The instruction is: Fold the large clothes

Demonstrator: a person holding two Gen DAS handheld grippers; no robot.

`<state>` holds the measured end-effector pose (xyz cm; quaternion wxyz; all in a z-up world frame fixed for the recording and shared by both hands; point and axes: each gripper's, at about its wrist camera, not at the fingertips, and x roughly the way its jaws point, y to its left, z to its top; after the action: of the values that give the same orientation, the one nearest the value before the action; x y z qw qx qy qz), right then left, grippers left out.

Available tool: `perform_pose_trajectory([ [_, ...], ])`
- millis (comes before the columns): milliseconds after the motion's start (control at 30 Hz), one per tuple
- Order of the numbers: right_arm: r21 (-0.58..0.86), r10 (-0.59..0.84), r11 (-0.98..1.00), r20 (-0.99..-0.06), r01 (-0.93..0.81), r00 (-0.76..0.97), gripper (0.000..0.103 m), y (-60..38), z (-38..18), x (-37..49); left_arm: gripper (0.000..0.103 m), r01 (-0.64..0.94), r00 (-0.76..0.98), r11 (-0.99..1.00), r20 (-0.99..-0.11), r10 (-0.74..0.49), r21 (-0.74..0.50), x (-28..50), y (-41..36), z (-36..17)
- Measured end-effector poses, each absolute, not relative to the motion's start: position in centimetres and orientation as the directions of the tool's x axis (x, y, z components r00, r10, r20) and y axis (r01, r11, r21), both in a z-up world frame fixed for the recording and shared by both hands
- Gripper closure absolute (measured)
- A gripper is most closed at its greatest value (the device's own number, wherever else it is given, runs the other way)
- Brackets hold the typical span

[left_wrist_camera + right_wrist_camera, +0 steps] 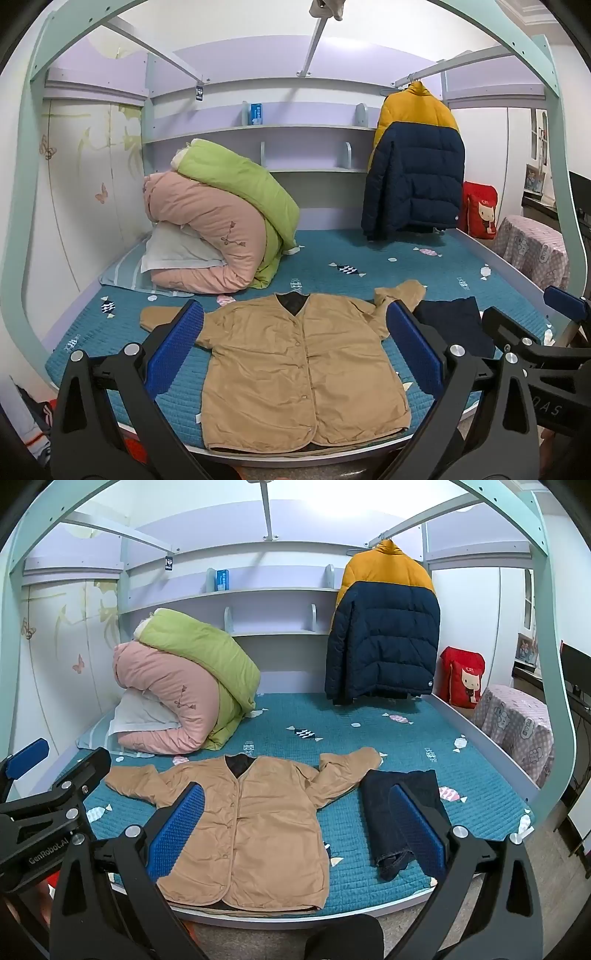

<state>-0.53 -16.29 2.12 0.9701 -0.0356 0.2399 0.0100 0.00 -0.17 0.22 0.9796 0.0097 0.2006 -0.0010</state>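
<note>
A tan jacket [291, 369] lay flat and buttoned on the teal bed cover [369, 258], hem at six o'clock and collar at twelve. The left gripper [295, 354] hovered wide apart above it, holding nothing. The right gripper [295, 834] also gaped wide and empty, with folded dark trousers [399, 812] at the jacket's three o'clock.
</note>
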Motion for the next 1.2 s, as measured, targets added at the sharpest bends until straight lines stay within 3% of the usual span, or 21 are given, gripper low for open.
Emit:
perform_pose_trajectory([
  [1200,-0.054,0.009,0.998,-0.455,-0.038,0.891,0.007,-15.8,2.6,-0.7,0.005,-0.009,0.927,0.999,-0.375,0.021,0.035,-0.3,-0.1,1.7],
])
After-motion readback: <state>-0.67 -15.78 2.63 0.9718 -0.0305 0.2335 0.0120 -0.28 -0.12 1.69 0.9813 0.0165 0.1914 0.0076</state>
